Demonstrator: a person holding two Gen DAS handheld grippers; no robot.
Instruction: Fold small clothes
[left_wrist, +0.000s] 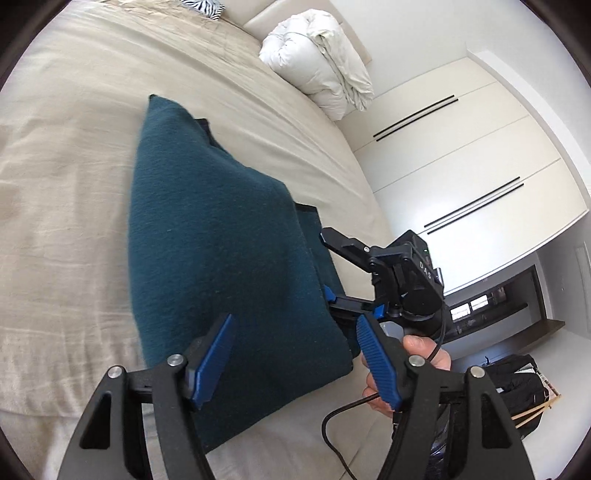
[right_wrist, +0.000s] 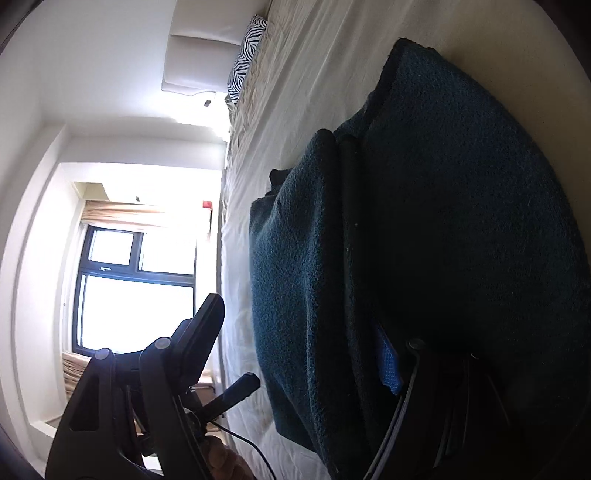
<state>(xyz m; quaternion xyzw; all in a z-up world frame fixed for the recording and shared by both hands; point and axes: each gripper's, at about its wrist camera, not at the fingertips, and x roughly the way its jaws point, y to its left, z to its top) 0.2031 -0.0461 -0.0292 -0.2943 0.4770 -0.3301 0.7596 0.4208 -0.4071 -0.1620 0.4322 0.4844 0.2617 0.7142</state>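
Garment: teal folded cloth (left_wrist: 221, 240) lay on bed (left_wrist: 74, 166), long axis running lower centre to upper left.
Left gripper (left_wrist: 295, 363): wide, empty, at cloth's near edge.
Right gripper (left_wrist: 327, 266): wide, at right edge.

Setting: a bedroom in a home. A wide bed (left_wrist: 74, 155) with a beige cover fills most of both views, a rolled white duvet (left_wrist: 317, 59) and a zebra-print pillow (right_wrist: 245, 55) near its head. White built-in wardrobe doors (left_wrist: 461, 158) line one wall; a dark-framed window (right_wrist: 136, 288) under a raised blind faces them.
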